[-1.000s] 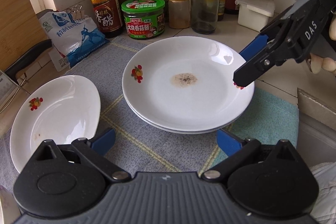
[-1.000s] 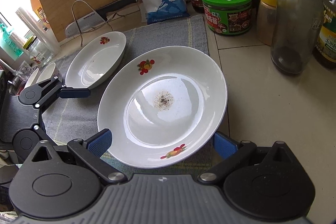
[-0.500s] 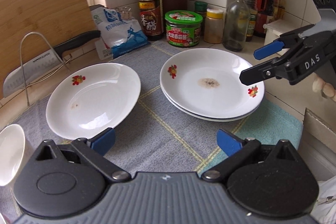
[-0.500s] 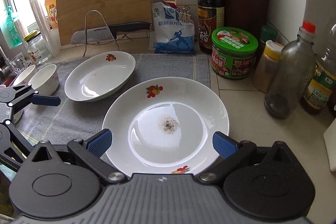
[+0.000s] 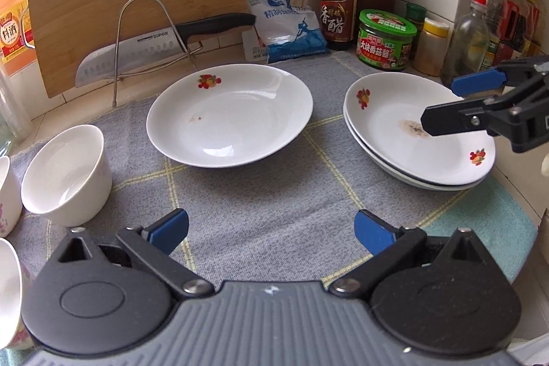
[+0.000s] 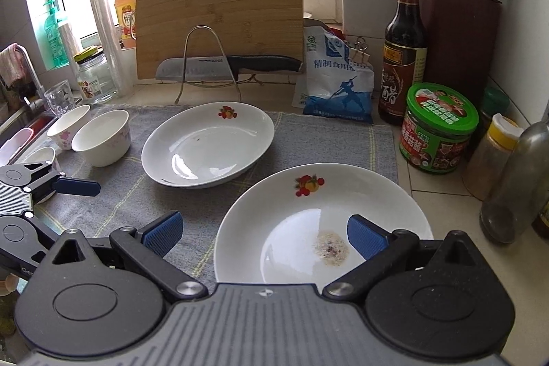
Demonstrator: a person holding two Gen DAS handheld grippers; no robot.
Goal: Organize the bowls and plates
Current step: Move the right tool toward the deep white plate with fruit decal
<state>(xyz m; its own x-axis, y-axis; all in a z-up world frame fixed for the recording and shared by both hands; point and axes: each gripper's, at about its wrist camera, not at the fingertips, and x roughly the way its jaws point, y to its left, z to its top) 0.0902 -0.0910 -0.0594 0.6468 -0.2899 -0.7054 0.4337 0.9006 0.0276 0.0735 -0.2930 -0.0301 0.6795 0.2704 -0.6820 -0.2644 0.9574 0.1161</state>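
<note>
Since 0.5 s ago both grippers are seen drawn back and raised; more counter is shown.

Left wrist view: left gripper (image 5: 271, 230) is held wide open, empty, over the grey cloth (image 5: 274, 204). Single plate (image 5: 229, 119) lies straight ahead, centred betw. the fingers; stacked plates (image 5: 417, 139) lie fwd-right, under the right gripper (image 5: 442, 103), also open and empty.

Right wrist view: right gripper is seen spread above the stack's near-left rim; bowls (image 6: 101, 138) at far left are better shown here.

A single white fruit-printed plate (image 5: 230, 119) sits mid-surface on the grey checked cloth (image 5: 274, 204); two stacked matching plates (image 5: 418, 132) lie toward the right edge, a white bowl (image 5: 67, 175) left.
</note>
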